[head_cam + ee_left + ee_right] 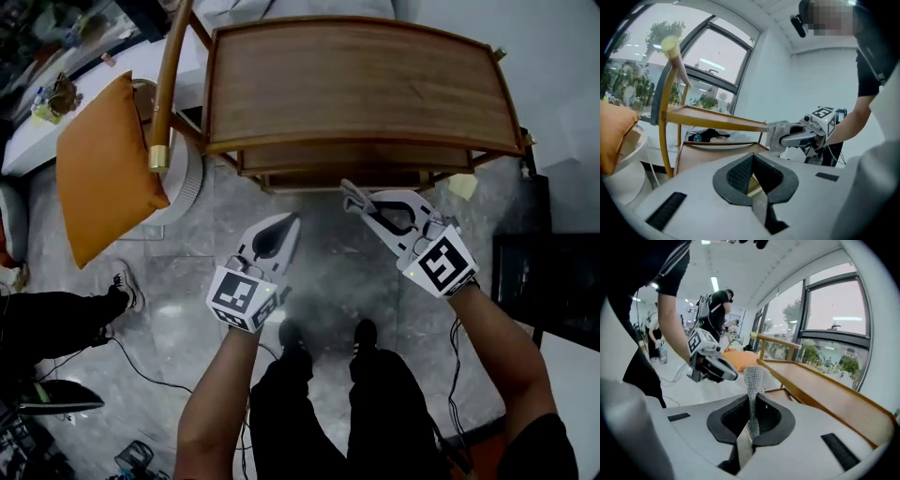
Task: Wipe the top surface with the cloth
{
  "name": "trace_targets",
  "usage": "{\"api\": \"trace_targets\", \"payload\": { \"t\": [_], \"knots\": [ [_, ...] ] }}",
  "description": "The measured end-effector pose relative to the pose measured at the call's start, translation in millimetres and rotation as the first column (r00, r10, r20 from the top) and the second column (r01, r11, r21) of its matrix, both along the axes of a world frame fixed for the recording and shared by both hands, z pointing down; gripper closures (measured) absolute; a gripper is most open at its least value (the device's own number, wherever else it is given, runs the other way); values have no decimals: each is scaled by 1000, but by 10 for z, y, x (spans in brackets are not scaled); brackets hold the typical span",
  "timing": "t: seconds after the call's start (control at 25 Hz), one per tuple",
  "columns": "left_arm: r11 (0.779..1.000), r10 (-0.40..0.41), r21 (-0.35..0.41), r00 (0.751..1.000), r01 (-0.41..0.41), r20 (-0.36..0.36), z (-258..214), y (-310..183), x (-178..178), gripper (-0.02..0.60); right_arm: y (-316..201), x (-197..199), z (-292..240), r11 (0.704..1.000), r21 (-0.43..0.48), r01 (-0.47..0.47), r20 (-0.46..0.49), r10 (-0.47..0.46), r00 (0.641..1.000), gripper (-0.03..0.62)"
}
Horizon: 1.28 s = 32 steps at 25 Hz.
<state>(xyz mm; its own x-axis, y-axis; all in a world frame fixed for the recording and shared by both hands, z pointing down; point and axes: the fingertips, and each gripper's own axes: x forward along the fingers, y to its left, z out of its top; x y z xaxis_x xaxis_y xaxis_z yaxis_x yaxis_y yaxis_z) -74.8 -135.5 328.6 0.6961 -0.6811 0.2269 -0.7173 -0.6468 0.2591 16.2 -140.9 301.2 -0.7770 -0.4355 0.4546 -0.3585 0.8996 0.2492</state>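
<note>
cushion: orange square fabric cushion [103, 169], well off to the left of the left gripper, leaning by the frame. Not in play.
left gripper: white two-jaw left gripper [287, 223], jaws pressed together with nothing between them. Hangs in front of the unit, short of its near edge.
cloth: small grey mesh cloth [753, 380], pinched in the right gripper. A short strip stands up past the jaw tips.
right gripper: white right gripper [360, 208], clamped on the cloth, just beside the near edge. Can't tell if the cloth touches the wood.
top: curved brown wooden top surface [356, 80], ahead of both grippers, bare.
step: approach. Wiping looks not yet started.
how: lift the right gripper over the near lip. Tilt it so the free strip lies flat on the wood and the jaw tips don't scrape. Use light pressure and overlapping side-to-side passes, working near edge to far. Little cloth is exposed, so expect many passes. Keep the left gripper out of the sweep.
</note>
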Motion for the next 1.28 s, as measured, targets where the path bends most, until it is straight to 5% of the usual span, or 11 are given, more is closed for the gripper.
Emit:
{"api": "trace_targets", "payload": {
  "t": [0.16,0.32,0.68,1.0,1.28],
  "knots": [
    [1000,2,-15,1000,-2,5,-886,442,-23,571,425,49,-1093,992,-123,-24,246,53,968,562],
    [1000,17,11,998,-16,-64,-2105,855,57,571,998,92,-2285,986,-156,65,409,4,912,562],
    [995,-47,83,987,60,-151,-4124,1675,48,571,1854,259,-4137,968,-135,211,550,-104,828,562],
    [996,-2,91,986,17,-168,-4686,2319,76,571,2276,312,-4695,961,-122,247,595,-128,793,562],
    [987,141,110,965,-119,-223,-4684,2697,115,571,2923,318,-4717,979,-149,143,580,-31,814,562]
  ]
}}
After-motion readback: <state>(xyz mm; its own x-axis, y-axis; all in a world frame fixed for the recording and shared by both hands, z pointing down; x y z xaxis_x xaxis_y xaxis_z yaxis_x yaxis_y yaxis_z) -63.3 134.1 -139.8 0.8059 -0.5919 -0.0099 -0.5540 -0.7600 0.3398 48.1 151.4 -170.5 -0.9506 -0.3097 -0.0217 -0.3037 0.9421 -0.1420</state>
